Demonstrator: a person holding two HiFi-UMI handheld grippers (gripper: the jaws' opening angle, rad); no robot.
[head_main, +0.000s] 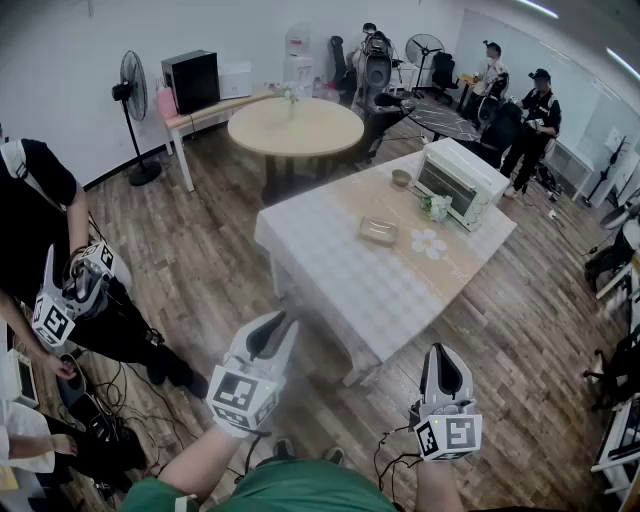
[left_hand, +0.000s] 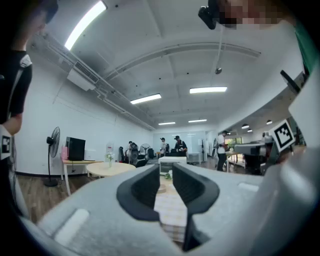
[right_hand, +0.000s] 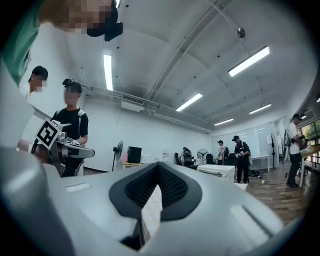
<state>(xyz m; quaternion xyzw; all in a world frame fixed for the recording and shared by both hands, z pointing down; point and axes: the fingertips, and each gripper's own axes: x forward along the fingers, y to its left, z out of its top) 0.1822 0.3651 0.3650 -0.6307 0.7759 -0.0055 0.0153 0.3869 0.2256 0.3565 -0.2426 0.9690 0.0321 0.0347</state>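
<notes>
My left gripper (head_main: 281, 330) (left_hand: 166, 174) hangs in the air above the wooden floor, short of the near corner of a table with a pale checked cloth (head_main: 330, 270). Its jaws stand a little apart and open, with nothing between them; the cloth (left_hand: 170, 205) shows through the gap. My right gripper (head_main: 438, 352) (right_hand: 159, 170) hovers to the right at the same height, its jaws meeting at the tips, shut and empty. On the table stand a white toaster oven (head_main: 455, 180) (right_hand: 216, 171), a shallow dish (head_main: 379, 231), a small bowl (head_main: 401, 178) and a small plant (head_main: 436, 207).
A person in black (head_main: 40, 220) stands close at the left holding another pair of grippers (head_main: 62, 300). Cables lie on the floor by them. Behind the table are a round wooden table (head_main: 296, 127), a standing fan (head_main: 133, 100), a desk with a black box (head_main: 191, 80), and several people.
</notes>
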